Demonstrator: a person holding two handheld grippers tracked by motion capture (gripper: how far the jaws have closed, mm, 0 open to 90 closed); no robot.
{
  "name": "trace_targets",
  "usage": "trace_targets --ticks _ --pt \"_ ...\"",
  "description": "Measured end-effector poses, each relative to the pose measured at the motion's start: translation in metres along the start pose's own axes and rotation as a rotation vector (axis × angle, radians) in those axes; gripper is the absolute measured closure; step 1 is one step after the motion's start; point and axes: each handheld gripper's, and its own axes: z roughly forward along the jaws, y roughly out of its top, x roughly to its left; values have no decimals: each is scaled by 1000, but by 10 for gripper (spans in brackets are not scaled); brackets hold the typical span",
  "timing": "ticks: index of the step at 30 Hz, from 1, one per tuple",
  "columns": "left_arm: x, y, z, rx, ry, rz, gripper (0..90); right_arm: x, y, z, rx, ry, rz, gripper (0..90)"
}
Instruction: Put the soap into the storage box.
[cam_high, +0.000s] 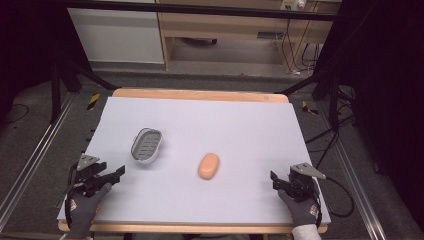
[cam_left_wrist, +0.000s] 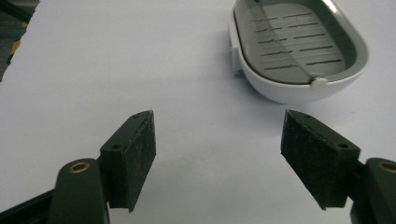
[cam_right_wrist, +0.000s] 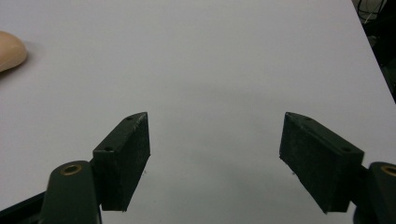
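Start position: left claw (cam_left_wrist: 218, 140) and right claw (cam_right_wrist: 215, 140) both agape, empty; soap (cam_high: 208, 166) right of dish (cam_high: 146, 145), likely grasped next

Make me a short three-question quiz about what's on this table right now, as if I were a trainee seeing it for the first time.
1. True or false: the orange soap bar lies inside the grey soap dish.
2. Which gripper is nearer the soap dish: A) left gripper B) right gripper?
3. Fill in: both grippers' jaws stand ____ with nothing between them.

Key:
1. False. The soap bar rests on the white tabletop, apart from the dish, which holds nothing.
2. A. The left gripper view shows the dish just ahead.
3. Open.
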Motion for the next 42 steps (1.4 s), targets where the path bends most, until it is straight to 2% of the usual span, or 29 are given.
trace_targets --ticks 4,13,28,42 --pt "-4 1 -2 -5 -7 12 295 -3 -2 0 4 2 21 244" --pt "-17 3 -5 -12 -46 33 329 1 -3 -2 8 6 10 258" --pt "-38 6 -4 -6 -95 63 328 4 -4 -3 -17 16 -6 282" --pt "-67 8 0 -4 -132 117 308 5 -3 -6 -39 17 -12 328"
